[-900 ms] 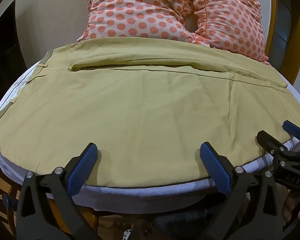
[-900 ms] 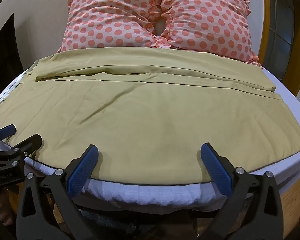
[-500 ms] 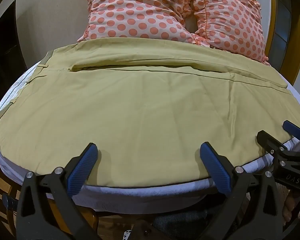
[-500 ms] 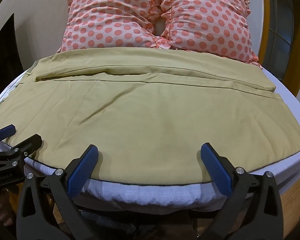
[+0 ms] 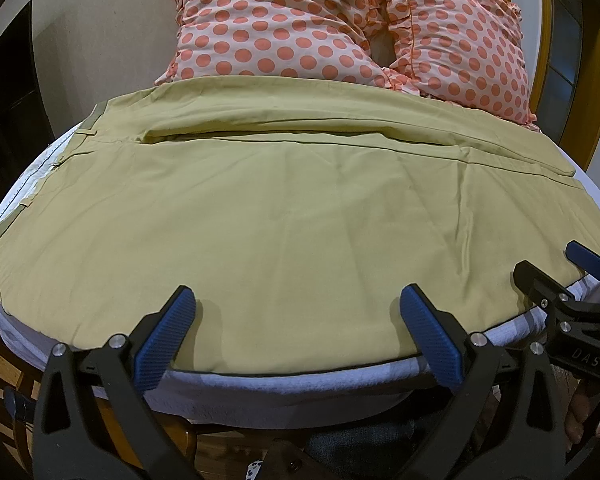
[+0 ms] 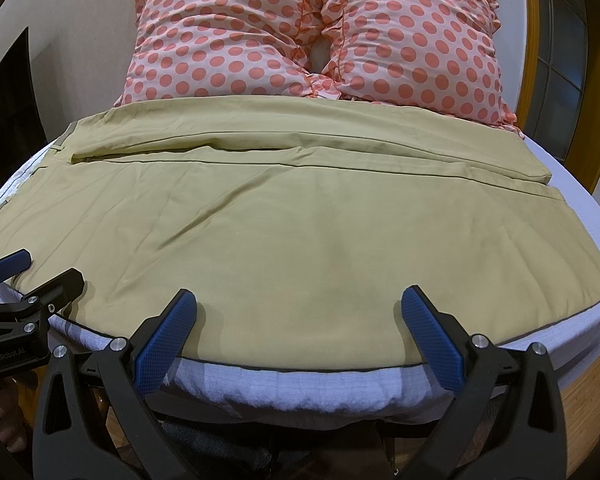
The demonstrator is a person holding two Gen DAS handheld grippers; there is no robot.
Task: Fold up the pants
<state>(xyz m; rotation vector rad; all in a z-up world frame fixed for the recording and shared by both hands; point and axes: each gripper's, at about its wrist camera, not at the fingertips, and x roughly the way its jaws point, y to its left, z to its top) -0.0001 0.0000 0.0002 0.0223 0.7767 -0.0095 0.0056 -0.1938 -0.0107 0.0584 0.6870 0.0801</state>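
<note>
Khaki pants (image 5: 284,208) lie flat across the bed, waistband at the left, legs running right; they also show in the right wrist view (image 6: 300,232). My left gripper (image 5: 300,316) is open and empty, hovering over the near edge of the pants. My right gripper (image 6: 300,316) is open and empty over the same near edge, further right. The right gripper shows at the right edge of the left wrist view (image 5: 560,280). The left gripper shows at the left edge of the right wrist view (image 6: 32,280).
Two pink polka-dot pillows (image 6: 312,36) lean at the head of the bed behind the pants. A white mattress edge (image 6: 300,388) runs just below the pants' hem. A wooden bed frame (image 6: 580,392) and a door frame (image 6: 532,20) stand to the right.
</note>
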